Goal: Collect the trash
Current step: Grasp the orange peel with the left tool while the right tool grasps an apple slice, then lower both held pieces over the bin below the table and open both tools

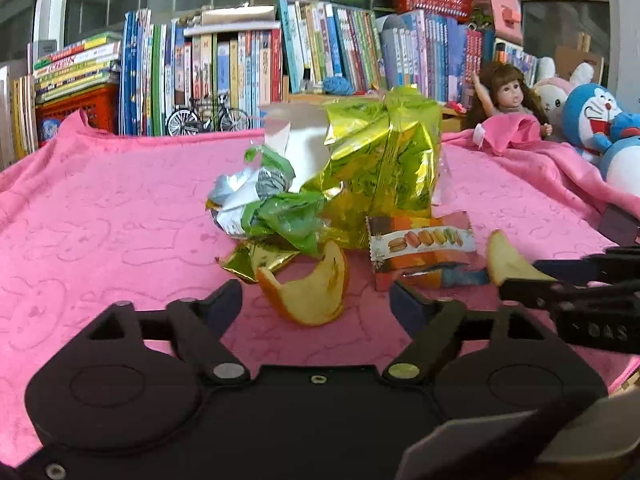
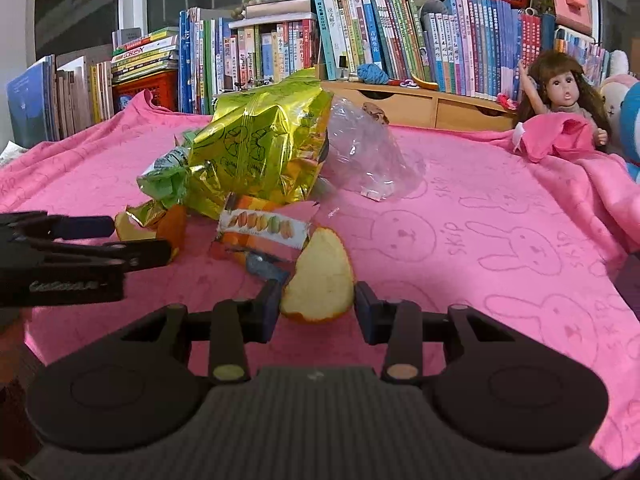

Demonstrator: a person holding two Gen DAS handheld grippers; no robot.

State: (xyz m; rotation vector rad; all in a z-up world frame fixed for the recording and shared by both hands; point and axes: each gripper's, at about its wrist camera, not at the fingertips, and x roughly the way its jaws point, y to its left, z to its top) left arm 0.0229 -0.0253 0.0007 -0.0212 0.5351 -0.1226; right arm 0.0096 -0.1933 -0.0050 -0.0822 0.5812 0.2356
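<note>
Trash lies piled on a pink towel (image 1: 100, 216): a gold foil bag (image 1: 384, 160), a crumpled green wrapper (image 1: 272, 208), a macaron packet (image 1: 420, 244) and a clear plastic bag (image 2: 368, 156). My left gripper (image 1: 316, 304) is open, and a curled orange peel (image 1: 316, 292) sits on the towel between its fingers without touching them. My right gripper (image 2: 316, 308) is shut on a second orange peel (image 2: 320, 276), with both pads against its sides. That peel (image 1: 508, 264) and the right gripper (image 1: 520, 279) also show at the right edge of the left wrist view.
Shelves of books (image 1: 248, 60) run along the back behind the towel. A doll (image 2: 564, 92) and plush toys (image 1: 592, 116) sit at the back right. A wooden drawer unit (image 2: 420, 104) stands behind the pile. The left gripper (image 2: 140, 238) reaches in from the left.
</note>
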